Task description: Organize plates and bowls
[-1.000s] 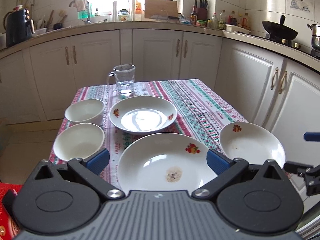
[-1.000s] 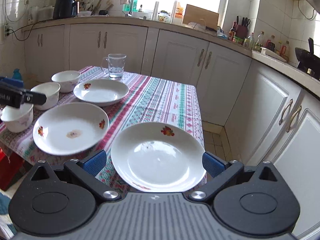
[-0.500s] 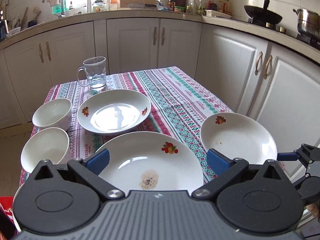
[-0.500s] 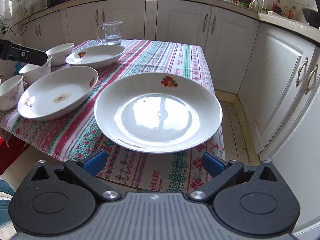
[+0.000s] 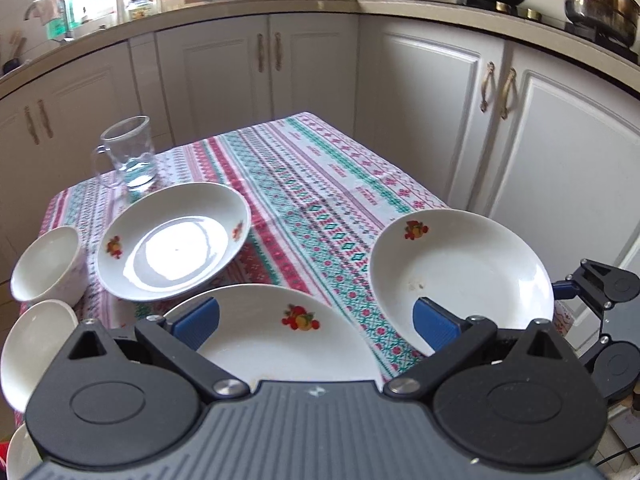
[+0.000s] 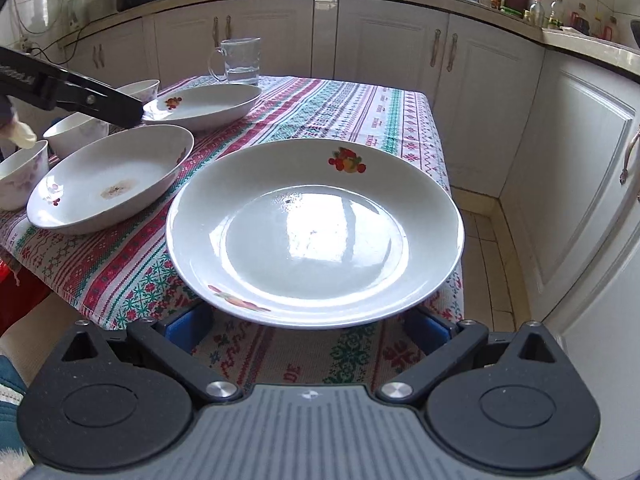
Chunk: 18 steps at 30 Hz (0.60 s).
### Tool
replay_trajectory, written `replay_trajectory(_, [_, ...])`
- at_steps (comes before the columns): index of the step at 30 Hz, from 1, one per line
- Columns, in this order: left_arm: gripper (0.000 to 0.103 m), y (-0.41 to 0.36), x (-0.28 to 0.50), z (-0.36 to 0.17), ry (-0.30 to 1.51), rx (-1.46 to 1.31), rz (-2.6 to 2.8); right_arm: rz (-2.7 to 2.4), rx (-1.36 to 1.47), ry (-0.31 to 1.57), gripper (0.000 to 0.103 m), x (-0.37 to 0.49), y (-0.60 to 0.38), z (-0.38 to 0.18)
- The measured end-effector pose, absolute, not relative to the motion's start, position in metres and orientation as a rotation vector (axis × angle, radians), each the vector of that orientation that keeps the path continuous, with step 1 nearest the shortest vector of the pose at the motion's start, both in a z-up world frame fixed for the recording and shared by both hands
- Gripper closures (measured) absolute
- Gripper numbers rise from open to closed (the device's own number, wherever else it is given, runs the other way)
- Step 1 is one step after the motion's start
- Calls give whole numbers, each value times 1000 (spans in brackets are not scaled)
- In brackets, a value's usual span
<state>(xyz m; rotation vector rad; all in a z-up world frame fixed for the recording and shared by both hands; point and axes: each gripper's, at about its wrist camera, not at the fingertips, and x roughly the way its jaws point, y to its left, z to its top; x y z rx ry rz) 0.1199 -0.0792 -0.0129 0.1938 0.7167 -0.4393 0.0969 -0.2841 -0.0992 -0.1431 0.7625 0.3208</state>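
Three white plates with fruit prints lie on the patterned tablecloth. My left gripper is open, its blue pads spread over the near stained plate. A second plate lies further back on the left. My right gripper is open, its pads low at the table edge on either side of the near rim of the third plate. Three white bowls stand in a row along the left side. The left gripper hangs above the stained plate.
A glass mug with a little water stands at the table's far left corner. White cabinets run close behind and to the right of the table. The right gripper shows at the rim of the right plate.
Both grippers have moved forward and lower. The left one has swung right over the stained plate; the right one has dropped to the table edge at its plate's near rim. Both stayed open.
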Motion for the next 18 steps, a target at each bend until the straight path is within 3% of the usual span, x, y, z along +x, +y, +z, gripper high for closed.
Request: replay_trajectory(18, [3, -162, 192, -37, 900, 265, -720, 436, -160, 662, 0, 94, -307, -106])
